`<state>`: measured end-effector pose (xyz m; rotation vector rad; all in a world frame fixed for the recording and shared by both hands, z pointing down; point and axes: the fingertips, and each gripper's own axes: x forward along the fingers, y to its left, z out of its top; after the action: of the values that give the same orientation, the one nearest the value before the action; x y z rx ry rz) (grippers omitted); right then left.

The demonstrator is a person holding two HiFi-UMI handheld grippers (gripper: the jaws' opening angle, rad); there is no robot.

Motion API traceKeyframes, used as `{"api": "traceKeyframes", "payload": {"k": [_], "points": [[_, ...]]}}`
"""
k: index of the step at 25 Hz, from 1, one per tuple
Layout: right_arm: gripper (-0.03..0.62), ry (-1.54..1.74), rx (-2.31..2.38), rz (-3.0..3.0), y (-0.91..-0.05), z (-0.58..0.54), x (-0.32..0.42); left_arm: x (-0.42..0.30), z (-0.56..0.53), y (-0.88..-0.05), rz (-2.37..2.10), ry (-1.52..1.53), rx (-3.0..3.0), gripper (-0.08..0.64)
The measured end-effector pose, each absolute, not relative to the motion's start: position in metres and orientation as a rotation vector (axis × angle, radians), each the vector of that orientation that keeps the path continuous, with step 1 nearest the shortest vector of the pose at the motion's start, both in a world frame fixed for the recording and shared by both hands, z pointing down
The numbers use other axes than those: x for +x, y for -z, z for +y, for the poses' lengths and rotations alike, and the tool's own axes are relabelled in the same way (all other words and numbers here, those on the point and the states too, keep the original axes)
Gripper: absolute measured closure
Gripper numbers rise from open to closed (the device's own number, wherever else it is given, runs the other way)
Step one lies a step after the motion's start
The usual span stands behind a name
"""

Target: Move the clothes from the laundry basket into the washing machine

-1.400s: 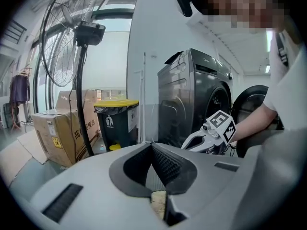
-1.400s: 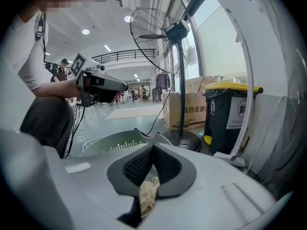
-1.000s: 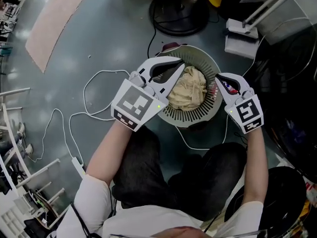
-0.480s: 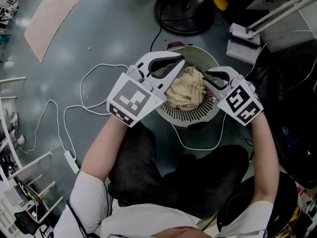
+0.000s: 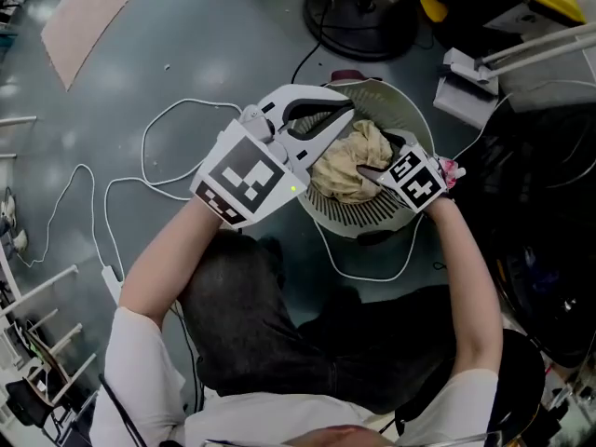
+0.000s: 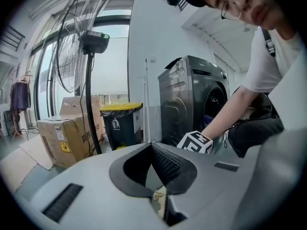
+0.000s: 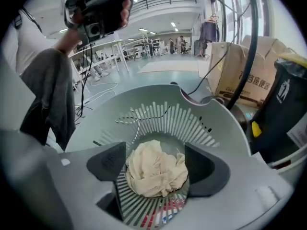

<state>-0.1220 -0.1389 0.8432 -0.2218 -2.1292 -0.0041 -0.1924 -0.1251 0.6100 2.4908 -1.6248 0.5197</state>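
Observation:
The round slatted grey laundry basket [image 5: 410, 119] stands on the floor with a crumpled cream cloth [image 5: 346, 161] in it. My right gripper [image 5: 380, 156] points steeply down into the basket. Its jaws have just been opening and now stand apart on either side of the cream cloth [image 7: 156, 169] without pressing on it. My left gripper [image 5: 343, 117] hovers over the basket's left rim with its fingertips met and nothing seen between them. In the left gripper view the dark front-loading washing machine [image 6: 192, 99] stands ahead, its door open.
White cables [image 5: 158, 170] loop across the floor left of the basket. A fan base [image 5: 363, 12] lies beyond it. The left gripper view shows a standing fan [image 6: 88, 56], a cardboard box [image 6: 64, 133] and a yellow-lidded bin [image 6: 120, 123]. Something red and white [image 7: 160, 214] shows under the basket's slats.
My right gripper has dropped from the basket's right rim down into the basket and its jaws have spread around the cream cloth. The left gripper has shifted only a little.

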Motion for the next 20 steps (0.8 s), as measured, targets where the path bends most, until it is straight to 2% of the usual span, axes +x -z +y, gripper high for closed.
{"api": "traceKeyframes", "payload": {"k": [20], "points": [[-0.015,-0.130,-0.172,-1.868,-1.015,-0.119,-0.119,-0.206,-0.091,-0.698,-1.578,-0.562,2.423,0.554]]}}
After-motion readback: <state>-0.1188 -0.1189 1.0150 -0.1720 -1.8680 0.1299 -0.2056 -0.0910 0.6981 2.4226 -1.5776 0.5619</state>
